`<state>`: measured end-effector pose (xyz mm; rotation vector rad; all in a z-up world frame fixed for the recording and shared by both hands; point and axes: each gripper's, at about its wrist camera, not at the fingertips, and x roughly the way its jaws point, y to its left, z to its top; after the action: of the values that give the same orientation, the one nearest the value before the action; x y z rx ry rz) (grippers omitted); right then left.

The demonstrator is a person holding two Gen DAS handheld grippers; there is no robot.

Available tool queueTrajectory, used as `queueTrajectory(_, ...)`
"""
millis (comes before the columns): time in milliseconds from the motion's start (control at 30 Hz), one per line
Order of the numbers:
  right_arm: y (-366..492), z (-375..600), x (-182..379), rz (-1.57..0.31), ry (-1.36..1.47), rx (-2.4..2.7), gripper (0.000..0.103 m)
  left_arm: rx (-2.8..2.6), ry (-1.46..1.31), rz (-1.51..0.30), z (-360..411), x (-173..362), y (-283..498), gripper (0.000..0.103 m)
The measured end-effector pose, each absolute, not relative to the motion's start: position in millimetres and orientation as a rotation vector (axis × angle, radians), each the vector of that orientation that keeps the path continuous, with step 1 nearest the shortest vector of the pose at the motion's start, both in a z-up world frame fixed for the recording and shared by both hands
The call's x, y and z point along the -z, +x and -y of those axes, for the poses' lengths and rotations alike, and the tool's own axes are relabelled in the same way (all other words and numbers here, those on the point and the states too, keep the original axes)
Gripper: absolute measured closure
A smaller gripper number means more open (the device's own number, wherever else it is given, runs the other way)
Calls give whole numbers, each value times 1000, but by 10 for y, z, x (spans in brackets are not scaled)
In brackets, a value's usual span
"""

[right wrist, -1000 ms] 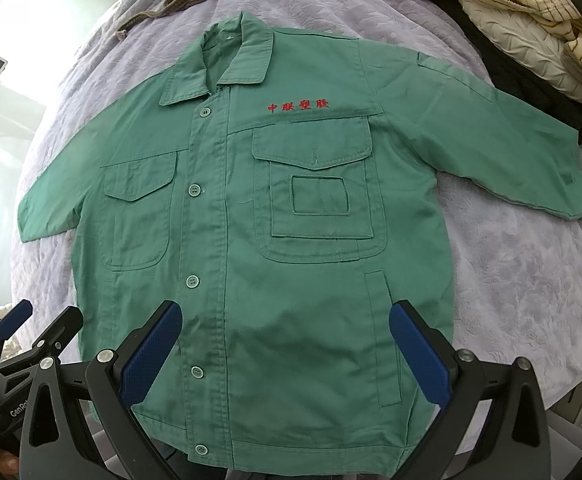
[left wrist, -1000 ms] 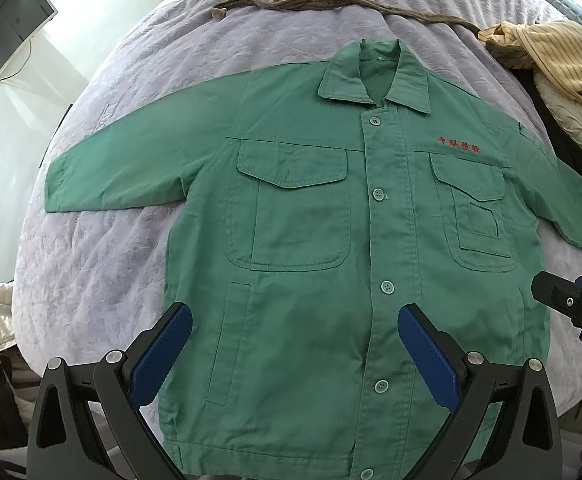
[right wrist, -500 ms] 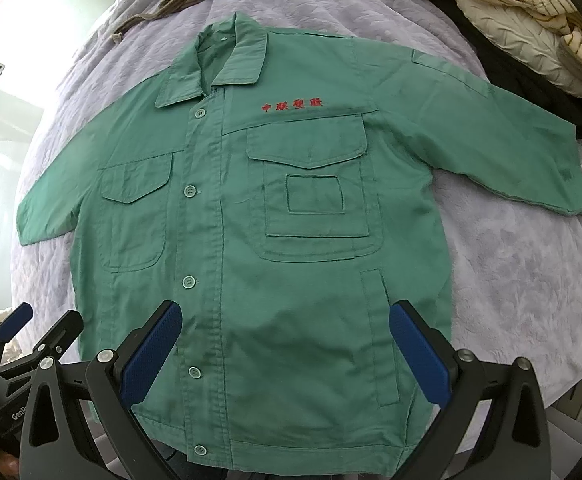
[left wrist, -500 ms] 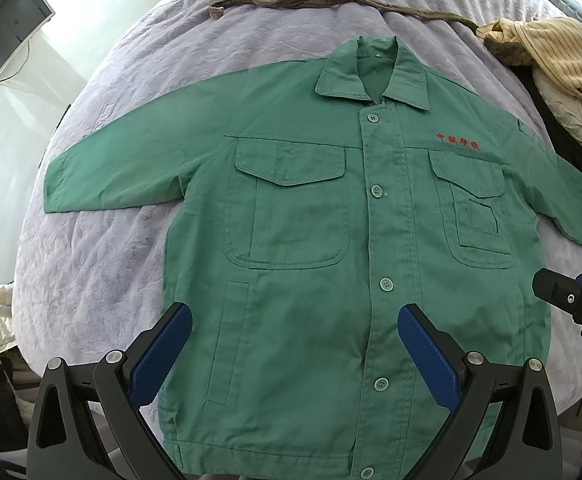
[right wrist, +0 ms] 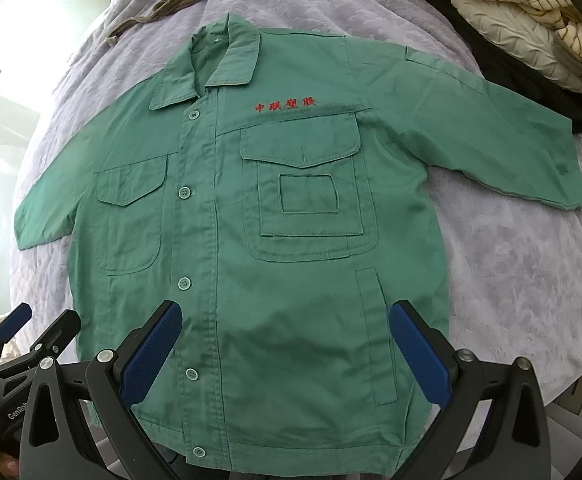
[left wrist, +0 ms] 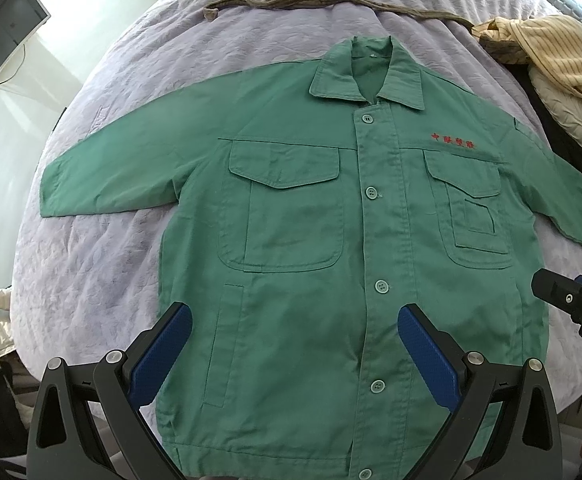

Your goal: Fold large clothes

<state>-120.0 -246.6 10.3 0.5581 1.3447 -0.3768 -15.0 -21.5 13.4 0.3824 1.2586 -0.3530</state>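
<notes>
A wide bed under a pale lilac quilted cover (left wrist: 103, 280) carries everything here, and spread flat across its middle, front up and buttoned, lies the large green cotton work jacket with red embroidered characters on the chest (left wrist: 331, 248), its collar toward the far edge of the bed, its hem at the near edge and both sleeves stretched out sideways. By the far right corner sits a heap of cream and yellow striped clothes (right wrist: 511, 8) on something dark, and a long brown fabric belt (left wrist: 311, 0) trails along the far edge beyond the collar. The left gripper (left wrist: 295, 350) hovers over the lower front with its blue-padded fingers (left wrist: 163, 354) wide apart, holding nothing; the right gripper (right wrist: 285, 348) hangs likewise over the hem, fingers spread and empty. To my eye the folding has not begun: this is the sizing-up before the first grasp. Next, I would guess, each gripper must reach a sleeve or a side of the hem, pinch only the cloth, and bring it inward across the front.
</notes>
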Motion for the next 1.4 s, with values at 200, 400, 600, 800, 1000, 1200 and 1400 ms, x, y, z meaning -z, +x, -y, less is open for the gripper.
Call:
queueTrajectory(200,-1199,2458,-102,-1345,559,377,0,356,378,-1267,215,-118,-143,0)
queueTrajectory(400,-1199,2436,-97,-1348,555,379,0,357,372,-1269,204,-107,-144,0)
queueTrajectory(600,-1183,2405,-89,-1352,554,386,0,365,369,-1273,186,-82,-143,0)
queueTrajectory(800,-1169,2364,-72,-1355,547,407,0,380,357,-1284,158,-61,-116,0)
queueTrajectory(1000,-1111,2285,-39,-1353,572,433,0,415,334,-1294,78,-8,-49,0)
queueTrajectory(1200,-957,2063,95,-1335,678,397,0,468,277,-1316,-150,88,136,0)
queueTrajectory(1400,-644,1527,200,-1249,689,290,0,433,143,-1318,-764,253,614,0)
